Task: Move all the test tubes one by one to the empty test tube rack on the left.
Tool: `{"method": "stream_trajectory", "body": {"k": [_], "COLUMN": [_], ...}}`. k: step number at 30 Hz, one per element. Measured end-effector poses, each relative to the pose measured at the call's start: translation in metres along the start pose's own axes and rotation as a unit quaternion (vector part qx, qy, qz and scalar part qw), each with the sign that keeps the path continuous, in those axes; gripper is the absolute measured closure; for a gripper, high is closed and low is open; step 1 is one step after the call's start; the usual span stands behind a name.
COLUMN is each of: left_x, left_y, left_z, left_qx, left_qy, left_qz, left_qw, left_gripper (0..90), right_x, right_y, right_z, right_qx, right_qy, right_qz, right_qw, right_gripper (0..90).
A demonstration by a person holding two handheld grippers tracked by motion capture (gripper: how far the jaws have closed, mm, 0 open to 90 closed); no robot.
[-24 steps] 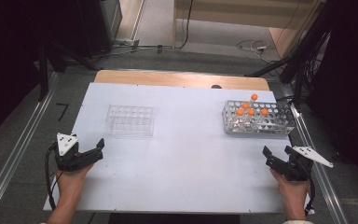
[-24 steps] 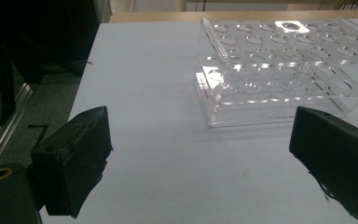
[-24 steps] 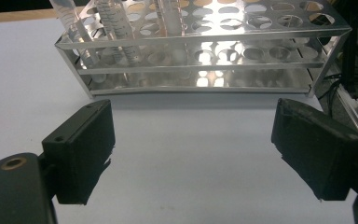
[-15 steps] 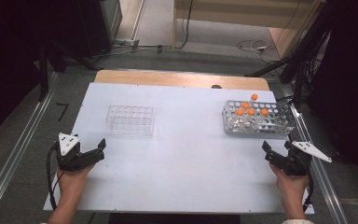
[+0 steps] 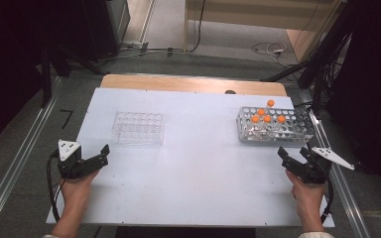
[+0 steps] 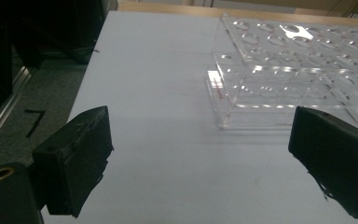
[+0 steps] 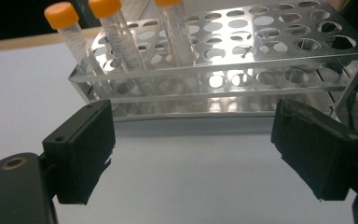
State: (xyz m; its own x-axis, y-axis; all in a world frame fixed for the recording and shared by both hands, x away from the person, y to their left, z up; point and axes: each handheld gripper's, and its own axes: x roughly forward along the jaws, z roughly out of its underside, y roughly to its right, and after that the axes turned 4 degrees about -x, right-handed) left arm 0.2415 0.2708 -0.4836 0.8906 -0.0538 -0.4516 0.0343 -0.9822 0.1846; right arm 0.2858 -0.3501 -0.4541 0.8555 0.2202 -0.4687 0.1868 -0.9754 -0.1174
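Both grippers are held with jaws apart and empty – the left gripper (image 5: 103, 154) near the clear rack (image 5: 139, 127), the right gripper (image 5: 293, 154) near the tube rack (image 5: 297, 130) – over the white table (image 5: 198, 168)

One sign can be read: a black "7" (image 5: 66, 118) marked on the grey floor (image 5: 25, 148) to the left of the table (image 5: 198, 173), beside the metal rail (image 5: 17, 163) in the high view. The same black 7 (image 6: 35, 122) shows on the floor in the left gripper view, left of the table's edge. The tubes (image 7: 121, 46) in the right gripper view carry fine graduation marks along their sides, too small to read. Faint red marks sit on the near corner of the clear rack (image 6: 279, 79) in the left gripper view; they cannot be made out.
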Motion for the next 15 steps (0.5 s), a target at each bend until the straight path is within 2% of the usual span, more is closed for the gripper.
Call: {"method": "stream_trajectory", "body": {"k": [2,4,5,11,15], "left_x": [-0.0005,-0.0010,-0.0011,0.0034,0.0062], "left_y": [-0.0033,-0.0046,-0.0045,-0.0004,-0.0023], "left_z": [-0.0003,-0.0026,-0.0028,-0.0034,-0.0055], "left_qx": [-0.012,-0.013,-0.014,0.008,0.009], "left_qy": [0.005,0.011,0.014,0.013,0.019], "left_qz": [-0.004,-0.004,-0.003,-0.013,-0.025], "left_qw": [0.9999,0.9999,0.9998,0.9998,0.9995], "left_gripper": [7.2,7.2,7.2,7.2,7.3], "right_x": [0.0012,0.0025,0.0035,0.0037,0.0034], "right_y": [-0.0013,-0.0023,-0.0031,-0.0033,-0.0028], "right_z": [0.0008,0.0014,0.0015,0.0007,-0.0008], "right_qx": [-0.009,-0.009,-0.020,-0.028,-0.027], "right_qy": [-0.005,-0.007,-0.011,-0.010,-0.007], "right_qz": [0.001,0.002,0.006,0.013,0.016], "right_qw": [0.9999,0.9999,0.9997,0.9995,0.9995], "right_gripper": [12.0,12.0,12.0,12.0,12.3]}}
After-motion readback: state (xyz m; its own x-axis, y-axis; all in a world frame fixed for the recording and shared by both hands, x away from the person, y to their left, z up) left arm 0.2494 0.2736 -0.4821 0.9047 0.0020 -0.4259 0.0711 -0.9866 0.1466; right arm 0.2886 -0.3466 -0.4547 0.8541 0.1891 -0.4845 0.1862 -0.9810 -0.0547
